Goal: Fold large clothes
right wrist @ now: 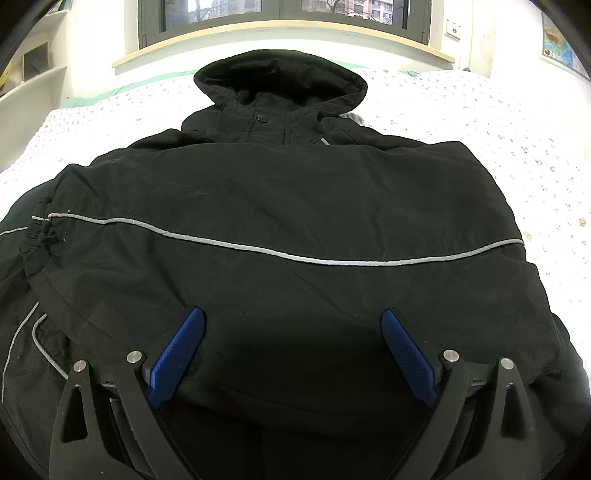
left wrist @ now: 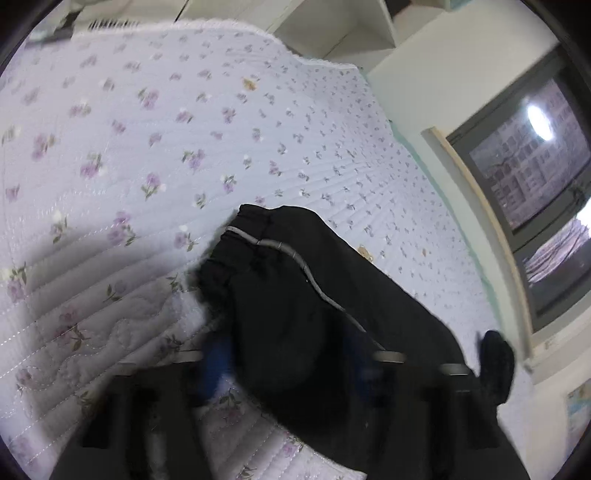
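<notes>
The left gripper (left wrist: 288, 354) hung over the floral quilted bedspread (left wrist: 147, 122), its view blurred; its blue pads (left wrist: 216, 363) stood apart on either side of a black sleeve (left wrist: 295, 295) with a gathered cuff (left wrist: 240, 236) and grey reflective piping (left wrist: 295, 258), but whether they pinched the cloth could not be told, since the fabric hid the tips. The sleeve seemed raised off the bed, which suggests it was being carried across. In the right wrist view, the black hooded jacket (right wrist: 280, 206) lay spread on the bed, front up, its hood (right wrist: 280, 77) toward the window (right wrist: 280, 11) and one sleeve already laid crosswise over the chest, the piping (right wrist: 258, 247) running along it. The right gripper (right wrist: 291, 347) hovered low over the near part of the jacket, fingers spread wide and grasping nothing. By my reading the fold was at an early stage: one sleeve in, the other underway, and the body and hood yet to be folded.
</notes>
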